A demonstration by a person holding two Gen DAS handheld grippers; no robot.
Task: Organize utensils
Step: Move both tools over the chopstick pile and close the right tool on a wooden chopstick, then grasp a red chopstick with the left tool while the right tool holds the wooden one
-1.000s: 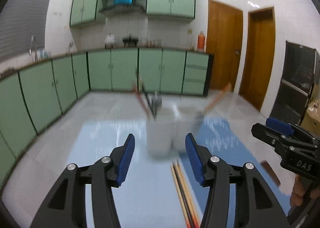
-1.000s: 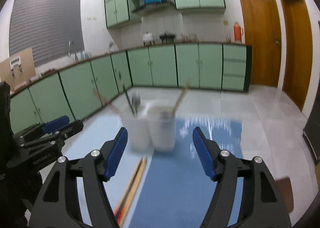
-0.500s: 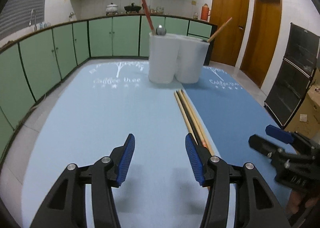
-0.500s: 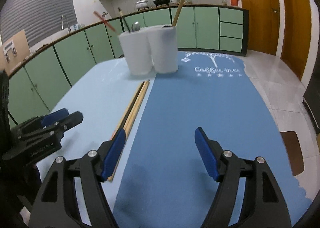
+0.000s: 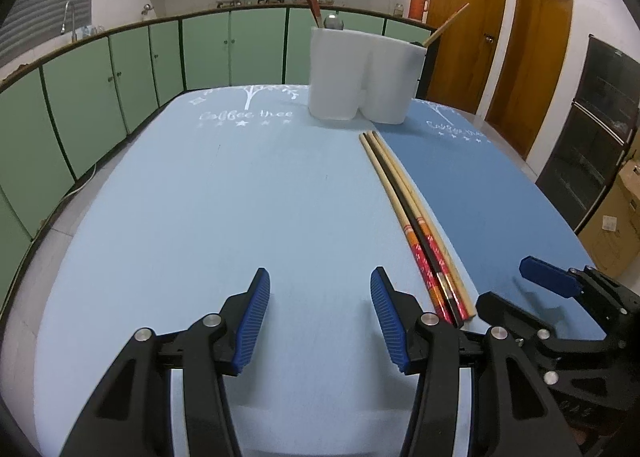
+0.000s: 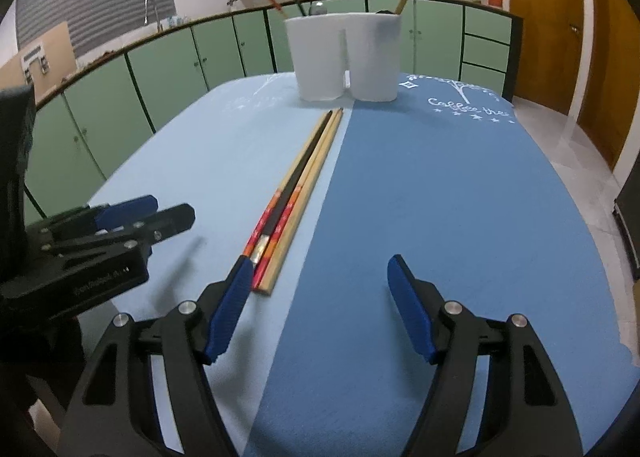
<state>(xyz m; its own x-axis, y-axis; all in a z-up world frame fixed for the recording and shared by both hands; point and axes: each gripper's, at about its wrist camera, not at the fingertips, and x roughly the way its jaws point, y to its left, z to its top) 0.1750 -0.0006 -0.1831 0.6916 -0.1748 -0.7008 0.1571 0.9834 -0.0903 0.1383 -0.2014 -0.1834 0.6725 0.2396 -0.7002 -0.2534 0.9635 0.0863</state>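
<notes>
Three chopsticks (image 5: 404, 205) lie side by side on the table along the seam between the light blue and dark blue mats; they also show in the right wrist view (image 6: 304, 185). A white two-compartment holder (image 5: 362, 77) stands at the far end, with chopsticks and a spoon in it; it also shows in the right wrist view (image 6: 344, 57). My left gripper (image 5: 318, 317) is open and empty, low over the light blue mat, left of the chopsticks' near ends. My right gripper (image 6: 320, 305) is open and empty, its left finger (image 6: 230, 307) close to the chopsticks' near ends.
The table carries a light blue mat (image 5: 200, 197) and a dark blue mat (image 6: 460, 197). Green kitchen cabinets (image 5: 100, 89) run behind and left. Wooden doors (image 5: 540, 57) and a black oven (image 5: 592, 129) are on the right.
Both grippers have dropped from high above the table to low over its near end. The view went from the holder seen from above to the chopsticks lying just ahead.
</notes>
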